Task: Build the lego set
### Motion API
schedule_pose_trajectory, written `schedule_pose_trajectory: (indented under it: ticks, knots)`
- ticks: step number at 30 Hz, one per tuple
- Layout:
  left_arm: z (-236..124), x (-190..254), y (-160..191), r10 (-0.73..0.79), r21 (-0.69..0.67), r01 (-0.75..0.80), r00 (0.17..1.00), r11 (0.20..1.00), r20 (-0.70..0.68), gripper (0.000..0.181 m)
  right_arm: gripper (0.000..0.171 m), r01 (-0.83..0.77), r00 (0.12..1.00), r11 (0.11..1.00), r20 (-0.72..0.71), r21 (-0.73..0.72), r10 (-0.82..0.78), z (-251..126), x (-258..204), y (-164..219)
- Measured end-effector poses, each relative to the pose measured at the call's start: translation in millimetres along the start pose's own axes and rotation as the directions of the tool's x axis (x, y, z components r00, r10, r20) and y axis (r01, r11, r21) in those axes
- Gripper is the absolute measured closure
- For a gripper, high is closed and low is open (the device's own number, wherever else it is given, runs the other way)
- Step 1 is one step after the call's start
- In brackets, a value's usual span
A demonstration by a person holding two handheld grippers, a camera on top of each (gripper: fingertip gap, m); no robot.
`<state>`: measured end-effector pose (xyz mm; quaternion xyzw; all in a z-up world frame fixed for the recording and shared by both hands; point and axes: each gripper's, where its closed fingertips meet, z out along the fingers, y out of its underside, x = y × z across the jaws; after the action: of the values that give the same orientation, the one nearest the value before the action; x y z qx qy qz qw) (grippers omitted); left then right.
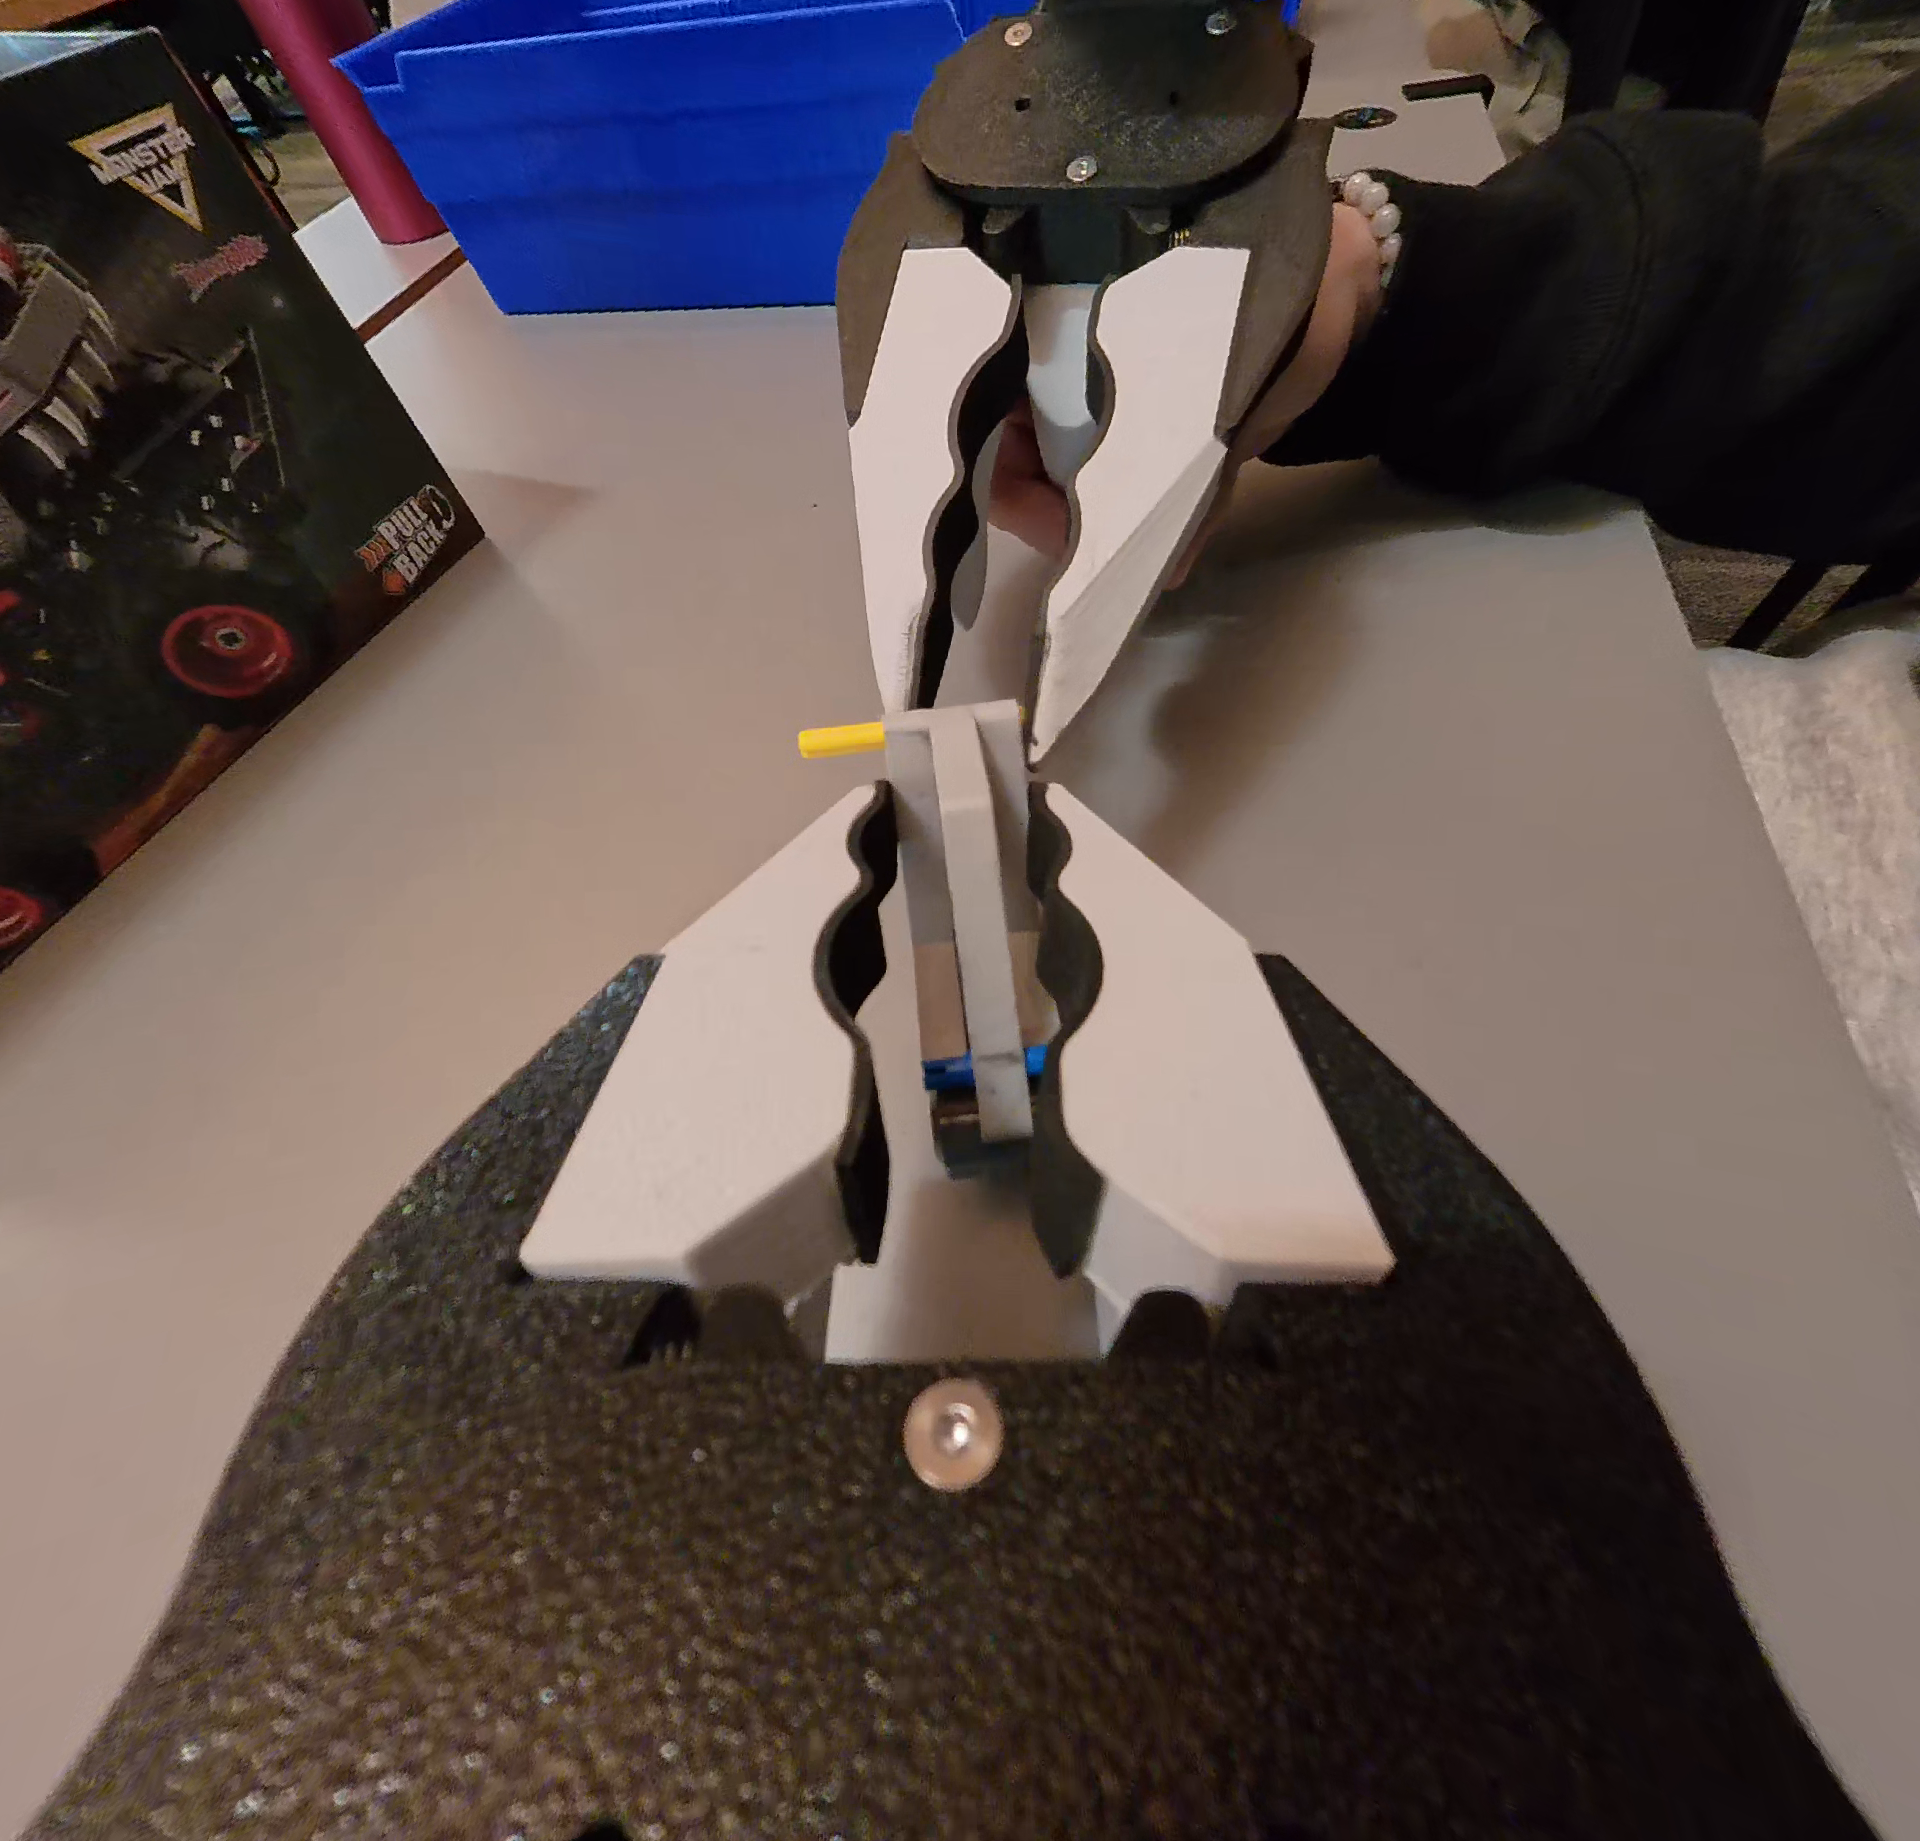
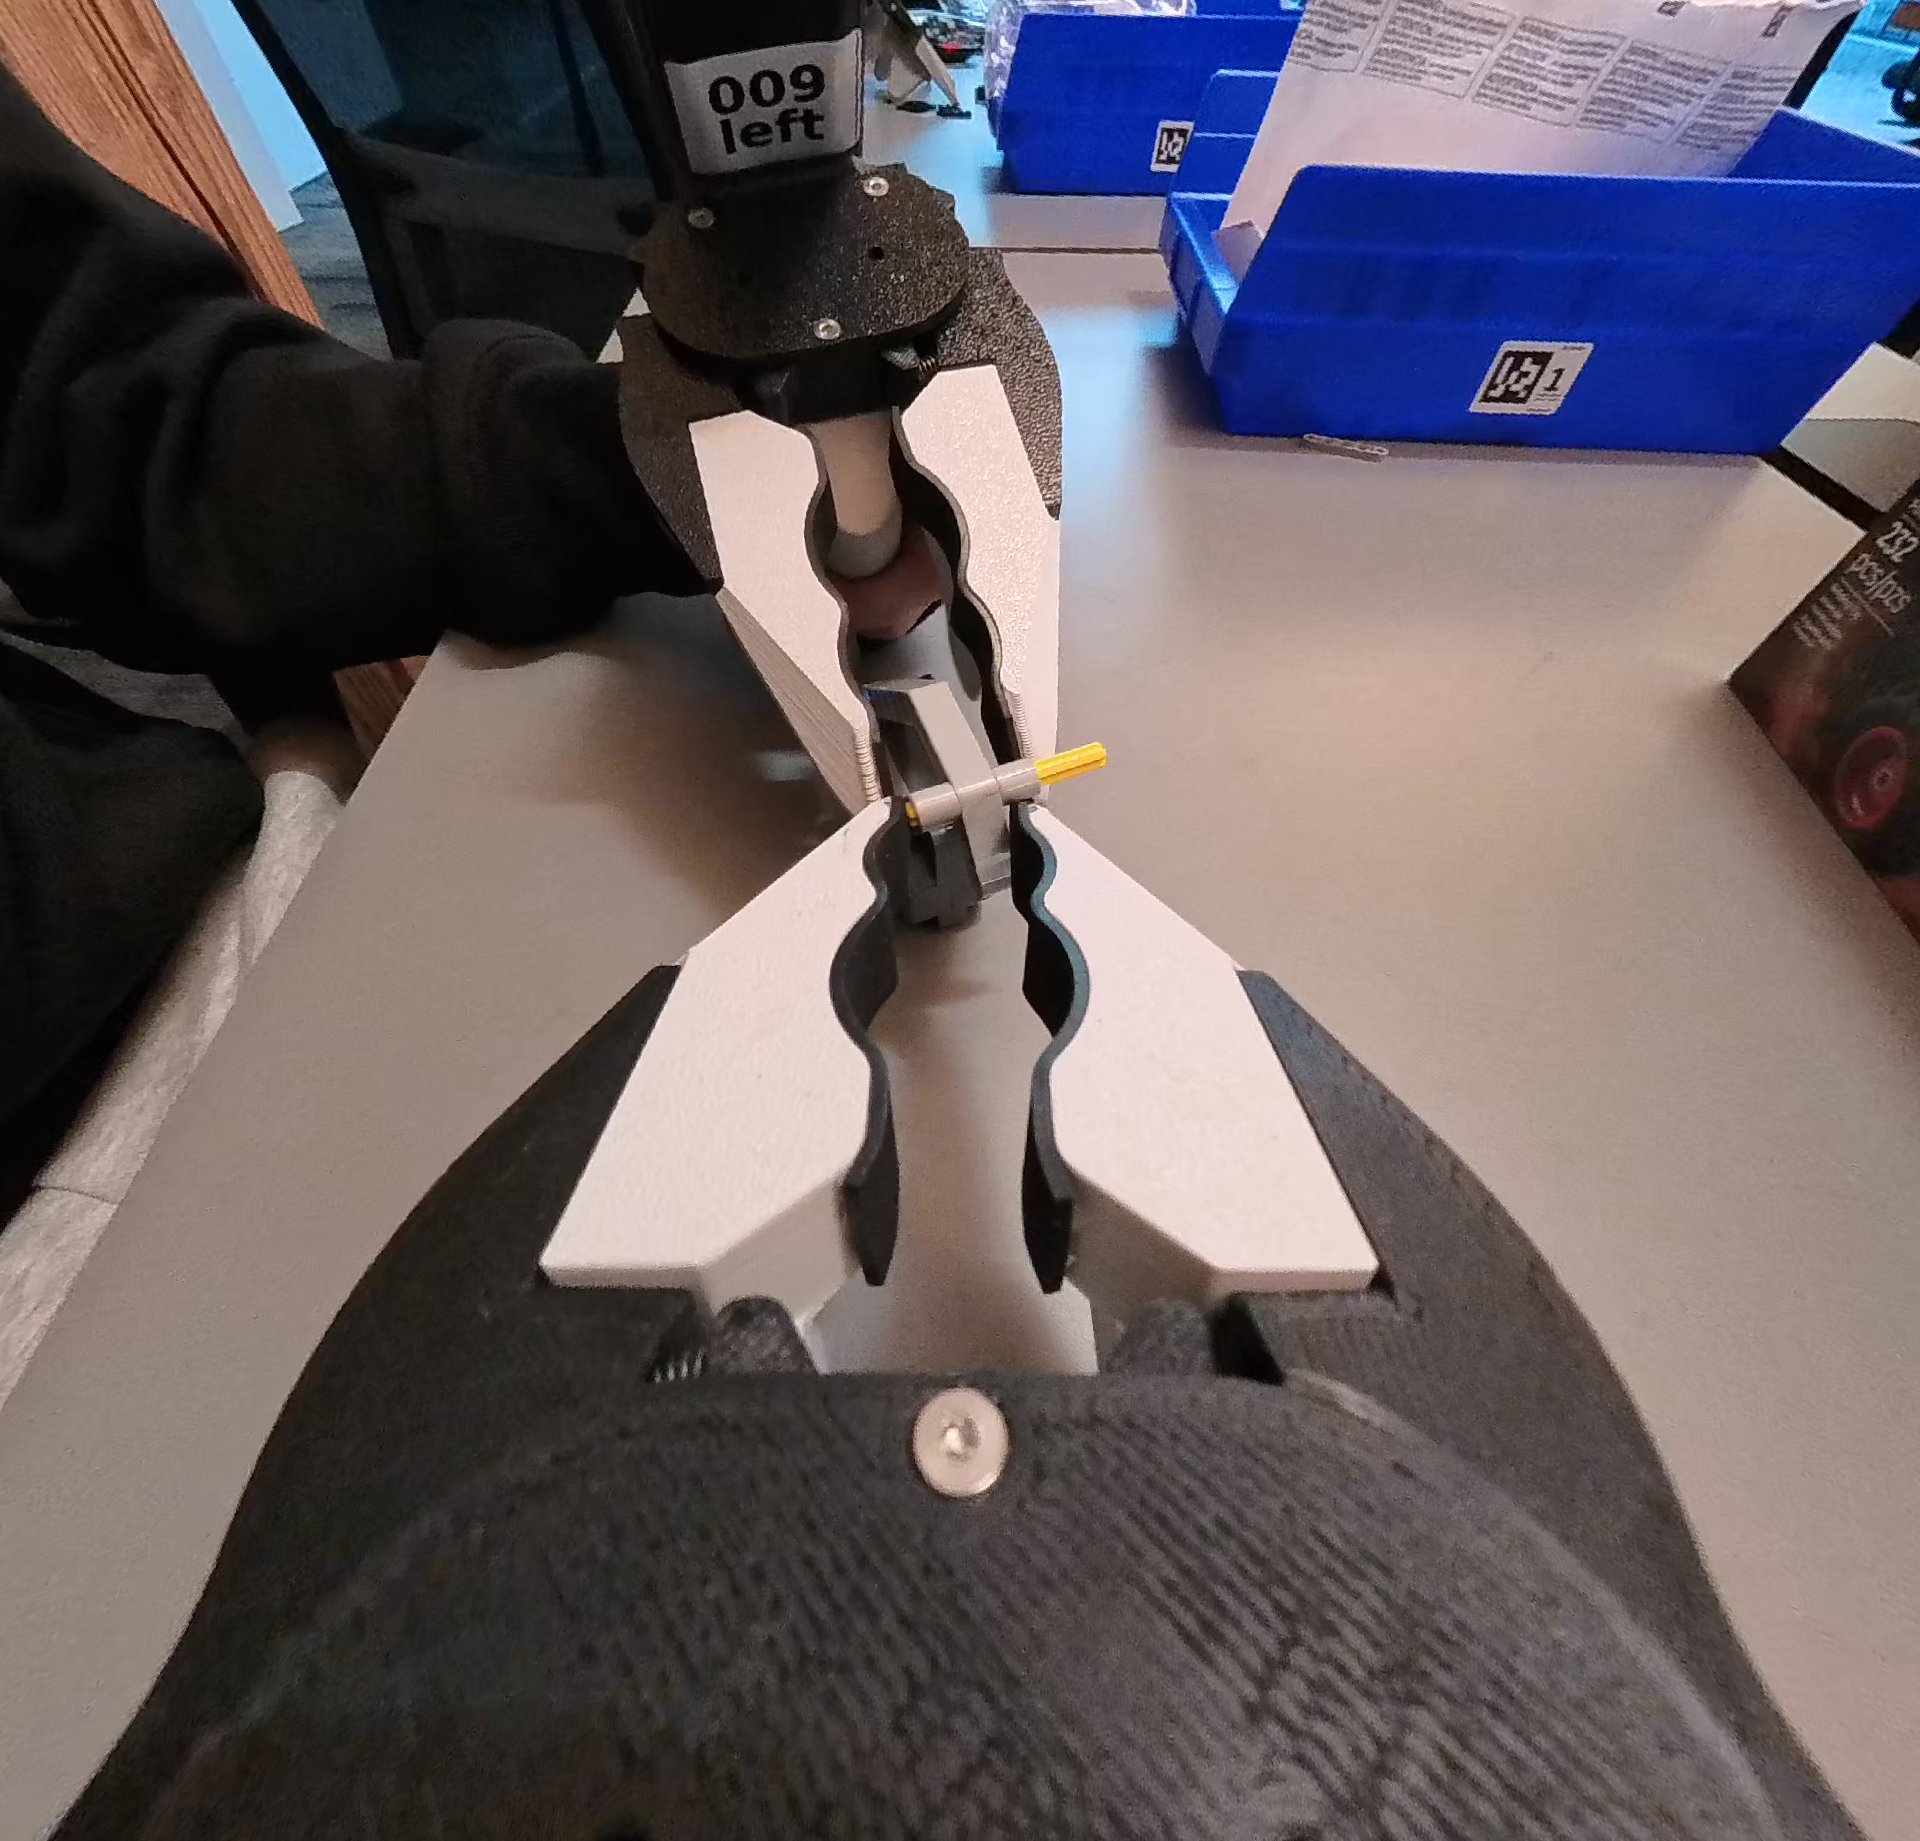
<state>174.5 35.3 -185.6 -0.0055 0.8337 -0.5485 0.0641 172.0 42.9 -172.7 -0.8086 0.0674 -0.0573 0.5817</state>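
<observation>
A lego assembly (image 1: 966, 877) of grey beams is held above the grey table (image 1: 520, 752). A yellow axle (image 1: 836, 740) sticks out sideways at its far end, and a blue pin (image 1: 945, 1069) sits at its near end. My left gripper (image 1: 961, 804) is shut on the beams. My right gripper (image 1: 971, 721) faces it tip to tip. In the right wrist view, my right gripper (image 2: 956, 835) closes around a dark grey part (image 2: 935, 887) of the assembly (image 2: 940, 742), just below the yellow axle (image 2: 1070, 761). The left gripper (image 2: 948, 773) holds the other end.
A blue bin (image 1: 675, 129) and a maroon roll (image 1: 312, 77) stand at the back, with the set's dark box (image 1: 156, 441) at the left. In the right wrist view, blue bins (image 2: 1507, 316) hold paper sheets (image 2: 1507, 56). Black sleeves (image 1: 1610, 337) reach in from the table's side. The grippers are tip to tip, or close to it.
</observation>
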Motion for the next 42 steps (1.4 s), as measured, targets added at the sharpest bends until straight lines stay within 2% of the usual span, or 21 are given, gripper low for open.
schedule_pose_trajectory:
  ticks: [3, 5, 7, 9, 11, 13, 17, 21, 24, 25, 29, 31, 33, 35, 38, 40, 42]
  knots:
    - [0, 6, -1, 0.016, 0.012, -0.015, 0.999, 1.0, -0.04, 0.158, 0.152, -0.023, 0.996, 0.999, 0.088, 0.024, 0.021, -6, -8, -2]
    - [-2, 11, -2, 0.036, 0.019, -0.035, 0.997, 0.999, -0.073, 0.158, 0.144, -0.136, 0.986, 0.981, 0.111, 0.139, 0.121, -19, 0, -16]
    - [-4, 21, -2, 0.067, 0.03, -0.064, 0.988, 0.998, -0.138, 0.158, 0.152, -0.193, 0.978, 0.951, 0.125, 0.242, 0.166, -34, 8, -26]
    - [-7, 34, -2, 0.1, 0.044, -0.093, 0.971, 0.995, -0.216, 0.158, 0.146, -0.024, 0.994, 0.982, 0.113, 0.185, 0.003, -35, -7, -18]
    - [-10, 43, -2, 0.127, 0.061, -0.114, 0.952, 0.992, -0.28, 0.159, 0.136, 0.264, 0.964, 0.964, 0.039, -0.03, -0.262, -27, -13, 7]
    - [-12, 47, -2, 0.132, 0.066, -0.118, 0.942, 0.991, -0.307, 0.159, 0.135, 0.477, 0.873, 0.865, -0.025, -0.154, -0.486, -19, -14, 14]
    - [-14, 52, -2, 0.147, 0.074, -0.129, 0.93, 0.989, -0.336, 0.159, 0.142, 0.671, 0.719, 0.724, -0.098, -0.159, -0.688, -10, -26, 1]
    - [-15, 56, -1, 0.134, 0.069, -0.117, 0.917, 0.991, -0.377, 0.159, 0.147, 0.808, 0.487, 0.509, -0.15, -0.296, -0.86, -6, -24, -3]
    - [-15, 60, -1, 0.087, 0.045, -0.075, 0.897, 0.996, -0.433, 0.159, 0.148, 0.855, 0.357, 0.395, -0.171, -0.335, -0.918, -1, -27, -6]
    - [-15, 61, -1, 0.078, 0.041, -0.067, 0.891, 0.997, -0.448, 0.159, 0.153, 0.868, 0.318, 0.359, -0.17, -0.344, -0.933, 1, -28, -7]
    - [-15, 59, -2, 0.068, 0.043, -0.054, 0.893, 0.998, -0.444, 0.159, 0.168, 0.86, 0.21, 0.26, -0.161, -0.439, -0.964, 2, -24, -3]
    - [-10, 44, -6, 0.092, 0.074, -0.071, 0.938, 0.995, -0.333, 0.159, 0.168, 0.798, 0.184, 0.244, -0.162, -0.551, -0.969, -4, -9, 0]
    - [-8, 25, -16, 0.157, 0.115, -0.14, 0.976, 0.984, -0.153, 0.149, 0.169, 0.681, 0.21, 0.285, -0.192, -0.674, -0.959, -21, 10, 6]
    - [-5, 14, -28, 0.193, 0.095, -0.191, 0.981, 0.977, -0.008, 0.15, 0.17, 0.543, 0.262, 0.359, -0.253, -0.759, -0.931, -42, 26, 15]
    - [11, 12, -32, 0.264, -0.003, -0.265, 0.959, 0.964, 0.1, 0.147, 0.169, 0.411, 0.292, 0.418, -0.318, -0.81, -0.902, -65, 35, 22]
    - [23, 15, -34, 0.295, -0.022, -0.295, 0.946, 0.955, 0.134, 0.147, 0.169, 0.376, 0.245, 0.402, -0.329, -0.835, -0.912, -73, 39, 20]
    - [31, 15, -39, 0.26, 0.011, -0.266, 0.95, 0.964, 0.174, 0.148, 0.17, 0.319, 0.196, 0.391, -0.344, -0.863, -0.919, -84, 45, 19]
